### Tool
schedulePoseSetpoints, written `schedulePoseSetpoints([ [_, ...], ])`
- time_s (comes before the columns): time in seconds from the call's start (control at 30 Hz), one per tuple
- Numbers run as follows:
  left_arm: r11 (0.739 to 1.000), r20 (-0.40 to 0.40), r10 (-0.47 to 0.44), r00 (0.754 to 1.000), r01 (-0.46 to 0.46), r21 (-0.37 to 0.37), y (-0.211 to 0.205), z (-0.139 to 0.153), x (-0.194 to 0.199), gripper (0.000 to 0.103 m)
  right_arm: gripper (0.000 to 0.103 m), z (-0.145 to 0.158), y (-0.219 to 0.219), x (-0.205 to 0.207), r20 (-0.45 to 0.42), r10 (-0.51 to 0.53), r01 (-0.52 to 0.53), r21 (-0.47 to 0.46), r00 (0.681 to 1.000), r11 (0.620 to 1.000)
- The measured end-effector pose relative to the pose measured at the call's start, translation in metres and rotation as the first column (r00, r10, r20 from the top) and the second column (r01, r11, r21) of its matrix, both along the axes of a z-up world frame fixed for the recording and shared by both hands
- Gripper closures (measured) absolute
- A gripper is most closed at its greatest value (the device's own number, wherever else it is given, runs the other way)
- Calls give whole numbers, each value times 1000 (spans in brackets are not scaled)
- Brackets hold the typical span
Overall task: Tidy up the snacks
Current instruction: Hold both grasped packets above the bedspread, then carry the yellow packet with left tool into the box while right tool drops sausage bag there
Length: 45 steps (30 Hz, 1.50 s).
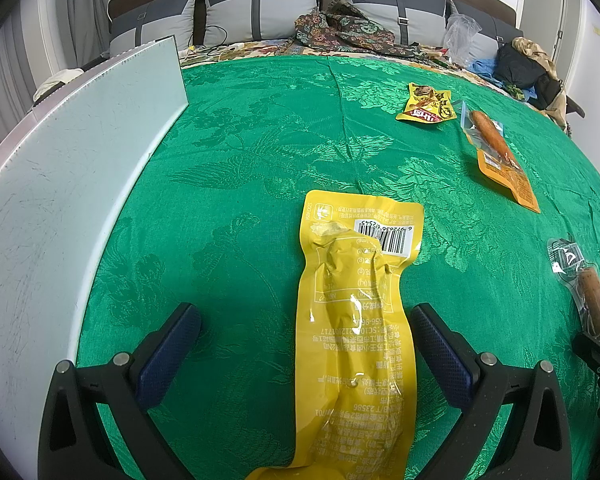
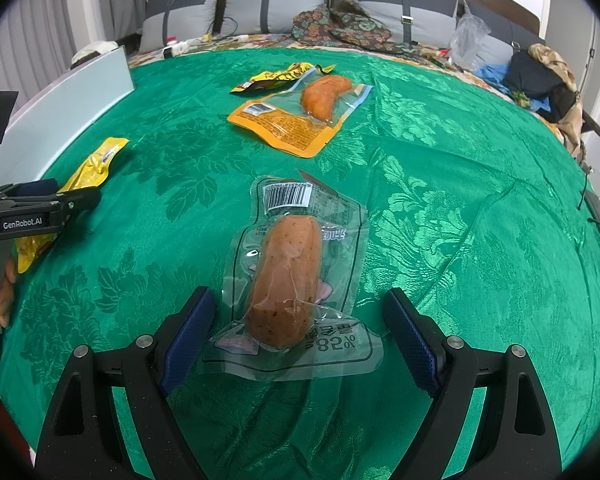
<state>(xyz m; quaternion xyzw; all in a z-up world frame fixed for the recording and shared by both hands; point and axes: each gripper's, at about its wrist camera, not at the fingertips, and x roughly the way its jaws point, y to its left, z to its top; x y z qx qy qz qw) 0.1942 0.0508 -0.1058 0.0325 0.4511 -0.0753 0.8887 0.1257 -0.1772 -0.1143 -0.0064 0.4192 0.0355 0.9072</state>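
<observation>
A: What snacks lie on the cloth?

B: Four. A long yellow pouch (image 1: 352, 320) lies flat, printed back up, its barcode end toward twelve o'clock in the left wrist view.

A: And the sausage?

B: A clear sausage pack (image 2: 290, 280) lies flat, with a thick reddish-brown sausage lengthwise inside and the barcode at its twelve o'clock end.

A: Farther out?

B: At twelve o'clock from it in the right wrist view, an orange pouch (image 2: 296, 114) with a clear window shows a curved orange piece. Just beyond, touching its far edge, lies a small crumpled yellow packet (image 2: 276, 77).
</observation>
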Motion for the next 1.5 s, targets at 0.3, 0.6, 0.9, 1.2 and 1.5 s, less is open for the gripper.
schedulePoseSetpoints([
  [0.3,991,-99,-130,987,133,25,-12,1,-10,0,15,8,-21,2,-93,9,3,123,996,992],
  [0.6,991,-142,-135,981,135,-13,-12,20,-26,63,40,13,-5,31,-219,-47,57,39,974,998],
  [0.9,937,-148,-91,985,34,-348,43,59,-72,64,57,36,-51,4,-261,-75,161,325,962,932],
  [1.2,919,-7,16,1000,-17,-394,142,148,-89,64,57,142,67,21,-91,191,-140,393,977,909],
  [1.5,914,-35,334,942,-332,-232,285,133,-96,62,55,193,265,42,32,489,-452,437,872,778],
])
